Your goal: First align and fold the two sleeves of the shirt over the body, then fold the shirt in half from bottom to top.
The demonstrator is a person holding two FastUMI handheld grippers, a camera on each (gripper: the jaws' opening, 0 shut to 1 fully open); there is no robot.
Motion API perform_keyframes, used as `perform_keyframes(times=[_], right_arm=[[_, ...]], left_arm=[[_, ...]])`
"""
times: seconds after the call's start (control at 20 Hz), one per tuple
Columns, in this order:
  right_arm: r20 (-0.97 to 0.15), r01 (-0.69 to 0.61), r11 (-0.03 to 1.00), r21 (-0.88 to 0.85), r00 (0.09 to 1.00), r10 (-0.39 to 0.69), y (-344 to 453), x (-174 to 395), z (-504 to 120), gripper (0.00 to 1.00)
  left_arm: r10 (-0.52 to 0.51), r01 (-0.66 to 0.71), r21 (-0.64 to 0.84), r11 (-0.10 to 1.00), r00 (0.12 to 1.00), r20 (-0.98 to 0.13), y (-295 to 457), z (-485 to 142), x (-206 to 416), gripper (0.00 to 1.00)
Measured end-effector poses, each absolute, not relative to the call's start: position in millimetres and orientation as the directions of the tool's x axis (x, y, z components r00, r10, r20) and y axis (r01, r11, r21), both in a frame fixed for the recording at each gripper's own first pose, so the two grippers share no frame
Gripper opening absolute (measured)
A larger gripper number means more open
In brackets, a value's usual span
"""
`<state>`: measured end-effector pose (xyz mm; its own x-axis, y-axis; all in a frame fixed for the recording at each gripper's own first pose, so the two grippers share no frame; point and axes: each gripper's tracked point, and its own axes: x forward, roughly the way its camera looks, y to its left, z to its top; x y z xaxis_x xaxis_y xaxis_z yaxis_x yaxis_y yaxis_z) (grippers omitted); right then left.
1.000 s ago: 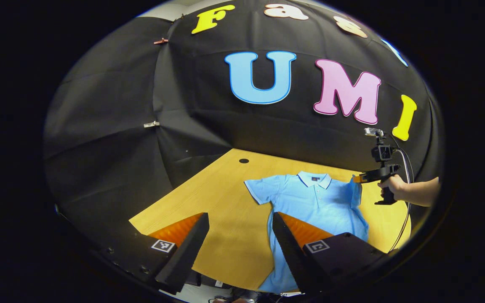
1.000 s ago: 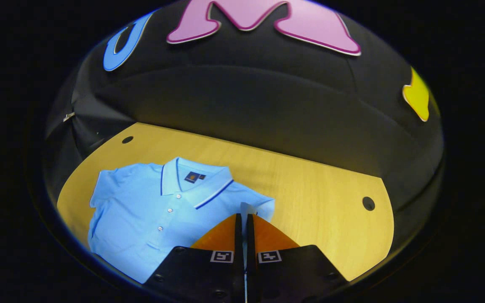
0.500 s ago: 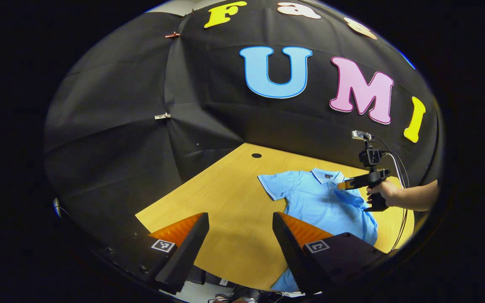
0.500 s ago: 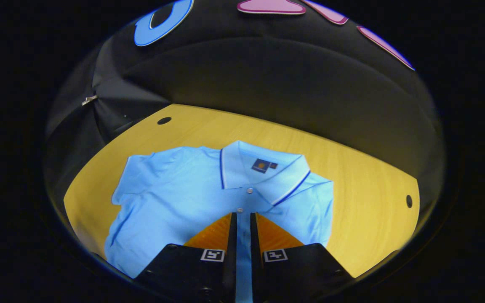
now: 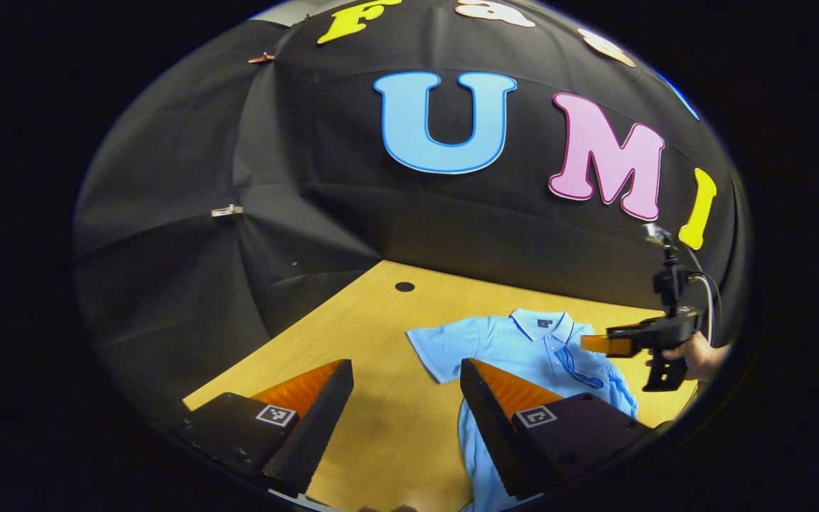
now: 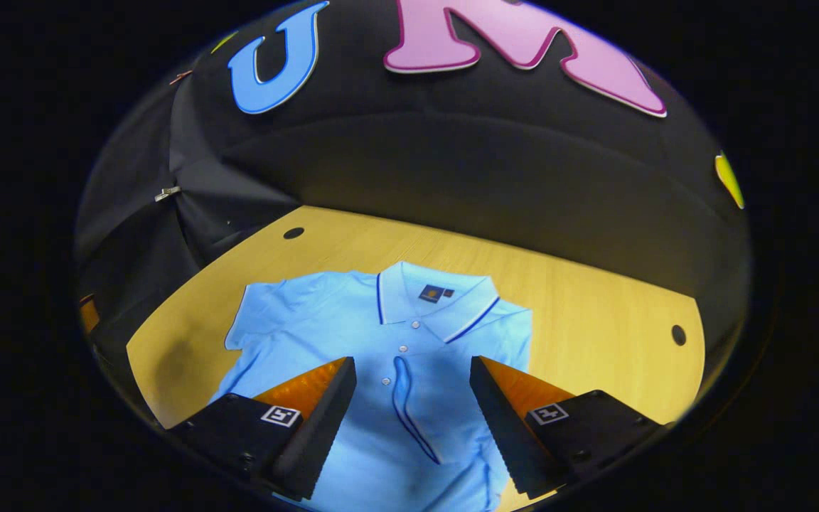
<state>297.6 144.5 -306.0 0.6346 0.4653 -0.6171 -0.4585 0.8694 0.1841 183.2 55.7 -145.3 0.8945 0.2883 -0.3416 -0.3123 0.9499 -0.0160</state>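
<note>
Already one sleeve [image 6: 409, 398] lies folded over the shirt [image 6: 324, 327]; sleeve at nine o'clock [image 6: 253, 320] remains, then bottom fold. Both grippers, left [image 5: 406, 398] and right [image 6: 413, 398], hover with jaws apart, holding nothing.

Wooden surface [image 6: 594, 313], light yellow-brown, grain running across; two small round dark holes, one [image 6: 293, 232] at far left, one [image 6: 678, 334] toward right edge; light blue polo shirt [image 6: 352, 320] lying flat directly on it, collar toward far side; one sleeve spread out at left, the other folded over the body, dark trim showing; bare wood to right of shirt.
</note>
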Motion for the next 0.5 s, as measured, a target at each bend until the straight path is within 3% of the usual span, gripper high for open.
perform_keyframes(times=[0.25,0.5], right_arm=[[-0.569,-0.422,0.902,0.094,0.72,0.397,78.1,281.2,-269.3,1.0],[-0.575,-0.352,0.926,0.137,0.733,0.363,36.7,239.8,-265.0,0.99]], left_arm=[[0.219,-0.236,0.005,0.972,0.896,-0.386,64.0,-173.3,263.5,0.96],[0.121,-0.158,-0.043,0.987,0.88,-0.459,67.3,-227.6,336.6,0.96]])
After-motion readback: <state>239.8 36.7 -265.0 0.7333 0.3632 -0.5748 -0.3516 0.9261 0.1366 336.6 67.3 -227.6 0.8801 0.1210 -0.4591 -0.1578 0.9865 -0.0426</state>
